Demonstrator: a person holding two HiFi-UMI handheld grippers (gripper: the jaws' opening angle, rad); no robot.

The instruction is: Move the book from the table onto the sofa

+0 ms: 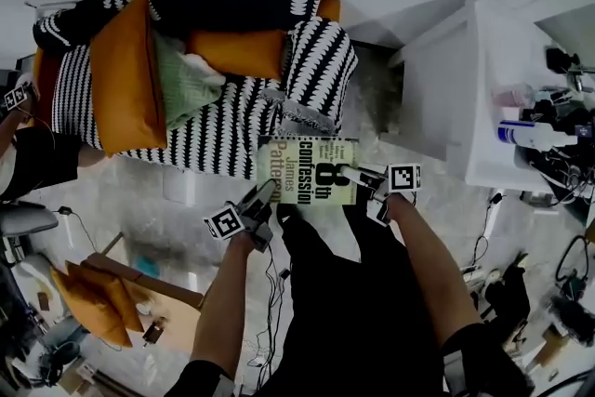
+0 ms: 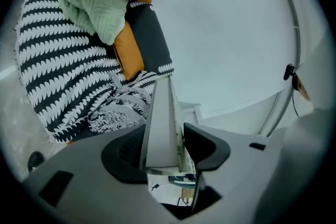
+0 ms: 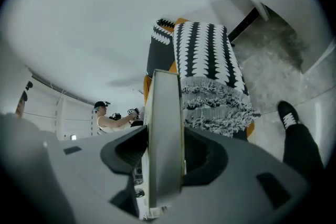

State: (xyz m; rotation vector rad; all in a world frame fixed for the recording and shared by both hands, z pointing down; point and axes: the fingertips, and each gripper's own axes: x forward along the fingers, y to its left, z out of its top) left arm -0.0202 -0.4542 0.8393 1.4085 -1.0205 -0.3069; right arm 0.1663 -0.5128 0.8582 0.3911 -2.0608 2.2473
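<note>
Bridging left claw (image 1: 265, 198) and right claw (image 1: 359, 175), book (image 1: 307, 170) clamped by both, over sofa (image 1: 214, 125) edge

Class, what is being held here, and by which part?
The book, clamped at opposite ends: left gripper on one end, right gripper on the other.

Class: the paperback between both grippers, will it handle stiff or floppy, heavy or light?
Probably fairly stiff: the book spans flat between the left gripper and right gripper, gripped only at its edges. Its thickness suggests moderate weight.
</note>
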